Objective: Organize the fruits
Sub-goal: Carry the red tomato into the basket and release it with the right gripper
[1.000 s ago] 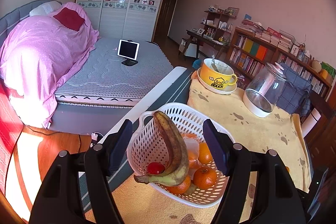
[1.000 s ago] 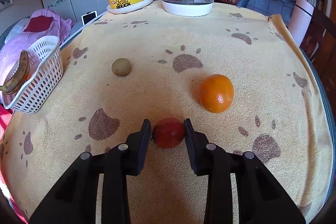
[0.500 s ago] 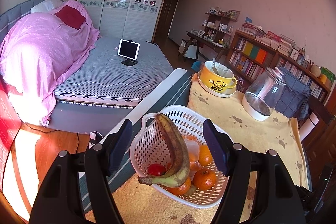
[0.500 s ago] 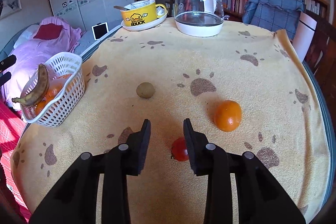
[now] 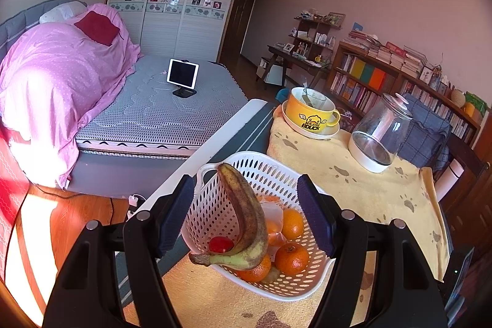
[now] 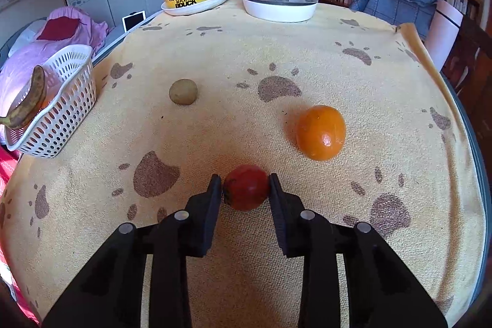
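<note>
Right hand-held gripper is clamped on a small glossy red fruit sitting on the fuzzy yellow paw-print tabletop. Left hand-held gripper hangs wide apart, empty, in front of the white perforated plastic basket holding a spotty curved banana. Farther off, a round orange.

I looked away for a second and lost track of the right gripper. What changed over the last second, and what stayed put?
The right gripper rose off the red fruit half a second ago, then came back down; its fingers now sit against both sides of it on the cloth. The left gripper stayed open, hovering at the white basket. The orange, the brownish round fruit and the banana did not move.
</note>
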A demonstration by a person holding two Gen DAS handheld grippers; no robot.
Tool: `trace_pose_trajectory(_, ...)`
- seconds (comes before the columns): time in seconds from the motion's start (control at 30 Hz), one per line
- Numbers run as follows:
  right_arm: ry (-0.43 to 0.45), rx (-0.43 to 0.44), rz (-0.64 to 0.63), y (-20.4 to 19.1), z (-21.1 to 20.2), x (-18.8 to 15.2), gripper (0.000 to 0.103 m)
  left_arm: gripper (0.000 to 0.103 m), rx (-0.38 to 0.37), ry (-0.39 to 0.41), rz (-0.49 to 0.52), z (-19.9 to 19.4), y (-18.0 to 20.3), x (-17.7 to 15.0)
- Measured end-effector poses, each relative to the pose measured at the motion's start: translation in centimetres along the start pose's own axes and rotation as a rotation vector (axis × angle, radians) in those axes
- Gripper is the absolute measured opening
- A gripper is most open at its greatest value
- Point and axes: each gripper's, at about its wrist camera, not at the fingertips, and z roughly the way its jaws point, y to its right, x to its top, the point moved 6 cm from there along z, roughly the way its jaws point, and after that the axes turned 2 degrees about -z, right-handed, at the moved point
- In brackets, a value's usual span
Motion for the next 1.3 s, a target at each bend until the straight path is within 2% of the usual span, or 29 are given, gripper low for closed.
trace_pose_trajectory(0.1, 0.007, -0.006, 0.0, -0.1, -0.4, 0.1, 0.028, 0.071, 0.002, -0.004, -0.003, 0.1, 0.0, -0.1)
trace_pose_trajectory(0.27, 0.073, 0.044, -0.02, -2.2, -2.4, 1.9, 0.028, 0.071, 0.002, -0.001, -0.009, 0.1, -0.3, 0.1)
trace_pose_trajectory(0.57, 0.2, 0.215, -0.117, -10.8, -6.1, 6.5, 0.028, 0.071, 0.004, 0.008, -0.039, 0.0, -1.5, 0.6)
trace_pose_trajectory(0.77, 0.195, 0.318, -0.166, -16.5, -5.9, 7.9, 0.028, 0.071, 0.023, 0.031, -0.04, -0.4, -2.0, 1.1)
trace_pose_trajectory(0.97, 0.161, 0.389, -0.229, -21.0, -5.5, 6.8, 0.028, 0.071, 0.024, 0.026, -0.058, -0.2, -2.5, 1.2)
trace_pose_trajectory(1.13, 0.13, 0.41, -0.233, -22.0, -4.8, 5.9, 0.03, 0.071, 0.022, 0.027, -0.062, -0.2, -2.8, 1.3)
trace_pose_trajectory(1.17, 0.13, 0.413, -0.226, -21.8, -4.8, 5.8, 0.032, 0.071, 0.023, 0.027, -0.063, -0.2, -2.8, 1.3)
trace_pose_trajectory(1.2, 0.135, 0.414, -0.216, -21.5, -4.9, 5.8, 0.038, 0.071, 0.023, 0.027, -0.064, -0.1, -2.8, 1.4)
trace_pose_trajectory(1.3, 0.158, 0.405, -0.174, -19.9, -5.1, 6.0, 0.039, 0.071, 0.023, 0.028, -0.062, -0.1, -2.8, 1.4)
